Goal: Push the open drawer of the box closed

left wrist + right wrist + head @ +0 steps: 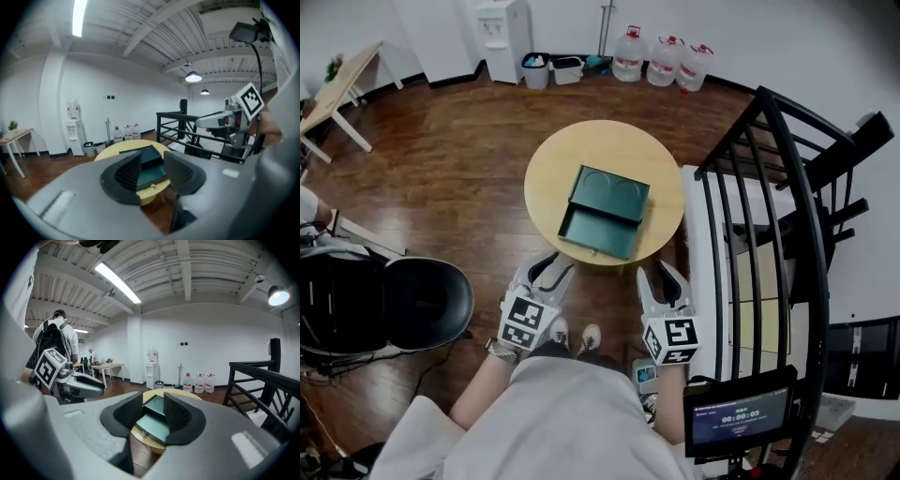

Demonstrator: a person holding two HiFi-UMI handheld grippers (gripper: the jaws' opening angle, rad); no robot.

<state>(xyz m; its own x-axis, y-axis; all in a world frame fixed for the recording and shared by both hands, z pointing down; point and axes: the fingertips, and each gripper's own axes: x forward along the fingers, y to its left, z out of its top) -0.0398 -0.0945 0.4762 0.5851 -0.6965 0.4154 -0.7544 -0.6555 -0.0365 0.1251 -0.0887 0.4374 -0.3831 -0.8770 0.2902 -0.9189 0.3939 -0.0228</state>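
Nothing is being pushed yet: the drawer (592,232) of the box (611,191) is being left open ahead of the left gripper (549,270) and right gripper (661,278), both being held apart and empty.

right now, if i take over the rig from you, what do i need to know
Grippers: the left hand-held gripper is open and empty, held just short of the table's near edge. The right hand-held gripper is also open and empty, beside it.
Things: the green box sits on the round wooden table. Its drawer is pulled out toward you.
Done: nothing yet; neither gripper touches the box.
Left: push the drawer front in until it shuts, probably steadying the box.
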